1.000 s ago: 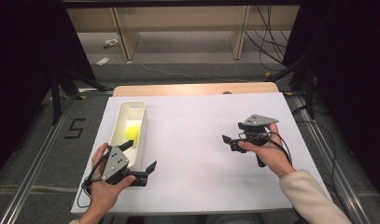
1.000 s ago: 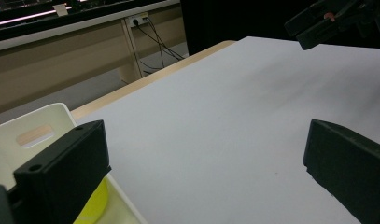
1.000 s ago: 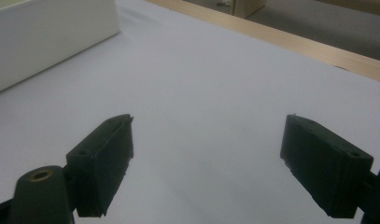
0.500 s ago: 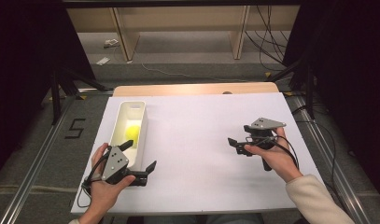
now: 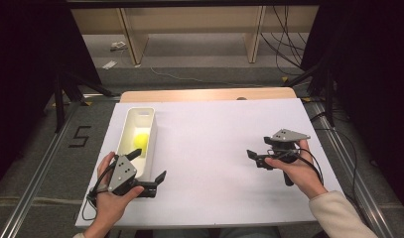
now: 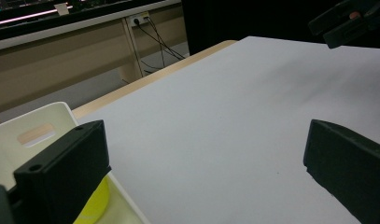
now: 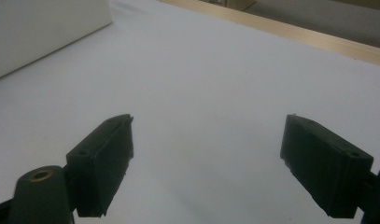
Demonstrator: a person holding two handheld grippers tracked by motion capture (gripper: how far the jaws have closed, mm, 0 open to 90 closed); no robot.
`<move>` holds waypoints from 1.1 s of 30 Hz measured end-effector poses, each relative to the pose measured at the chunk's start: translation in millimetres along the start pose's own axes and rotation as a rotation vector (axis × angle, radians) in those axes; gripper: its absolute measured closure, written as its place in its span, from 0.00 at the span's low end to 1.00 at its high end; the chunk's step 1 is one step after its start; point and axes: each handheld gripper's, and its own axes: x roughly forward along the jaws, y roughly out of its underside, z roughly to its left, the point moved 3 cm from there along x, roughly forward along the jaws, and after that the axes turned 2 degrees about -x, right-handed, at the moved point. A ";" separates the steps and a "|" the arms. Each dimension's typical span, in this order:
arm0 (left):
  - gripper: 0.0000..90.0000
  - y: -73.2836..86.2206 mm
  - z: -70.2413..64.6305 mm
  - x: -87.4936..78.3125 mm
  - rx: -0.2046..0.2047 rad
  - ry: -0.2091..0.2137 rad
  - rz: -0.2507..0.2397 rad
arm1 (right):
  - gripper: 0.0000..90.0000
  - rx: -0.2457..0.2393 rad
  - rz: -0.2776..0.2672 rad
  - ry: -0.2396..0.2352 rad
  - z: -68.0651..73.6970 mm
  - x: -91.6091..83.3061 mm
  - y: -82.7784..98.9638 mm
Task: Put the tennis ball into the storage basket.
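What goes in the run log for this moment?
left gripper: open, by bin | right gripper: open, over white sheet, holding nothing | yellow ball: inside white bin

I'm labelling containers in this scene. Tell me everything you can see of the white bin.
The white bin is a long, narrow, open-topped tub, plastic by its look, with rounded corners and a handle slot in its far end wall. It stands upright at the left of the white table top. A yellow ball lies inside. The open left gripper straddles its near right corner.
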 end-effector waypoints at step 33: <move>0.00 -0.1 1.1 -0.4 0.001 -0.005 -0.002 | 0.20 0.024 -0.003 -0.012 0.3 -17.0 29.6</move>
